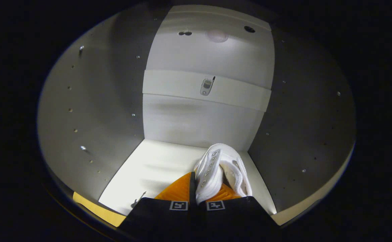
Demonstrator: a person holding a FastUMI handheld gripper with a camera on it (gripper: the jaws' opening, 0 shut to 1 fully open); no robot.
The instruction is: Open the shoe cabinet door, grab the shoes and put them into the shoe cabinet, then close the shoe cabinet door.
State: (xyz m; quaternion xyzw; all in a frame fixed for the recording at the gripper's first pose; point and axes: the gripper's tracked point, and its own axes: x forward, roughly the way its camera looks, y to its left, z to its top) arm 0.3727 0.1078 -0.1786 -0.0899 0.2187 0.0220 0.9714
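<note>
Inside, then: I am reaching into the open shoe cabinet point(91, 111), and my gripper point(197, 183) is clenched on a white shoe point(221, 169), both fingers pressing its upper edge together so the fabric bunches between them. The shoe hangs just ahead of my fingertips, toe pointing toward the back of the compartment, low over the bottom shelf point(152, 168) and nearer the right wall than the left. Whether the sole already touches the shelf I cannot tell. I judge I hold it by the collar because that soft rim is the easiest part for two narrow fingers to pinch, and it lets the sole settle flat when I let go.

The shoe looks like soft canvas or woven cloth, with a row of small metal eyelets running along one side of the lacing and a thick padded edge. The cabinet is smooth, matt, pale board: flat side walls dotted with rows of tiny peg holes and a few metal studs, and a glossy shelf floor that catches the light. Across the back panel point(202, 124) runs a horizontal rail point(236, 95) carrying a small metal bracket point(206, 86). My reading is that the placing step is nearly done; releasing and closing the door remain.
</note>
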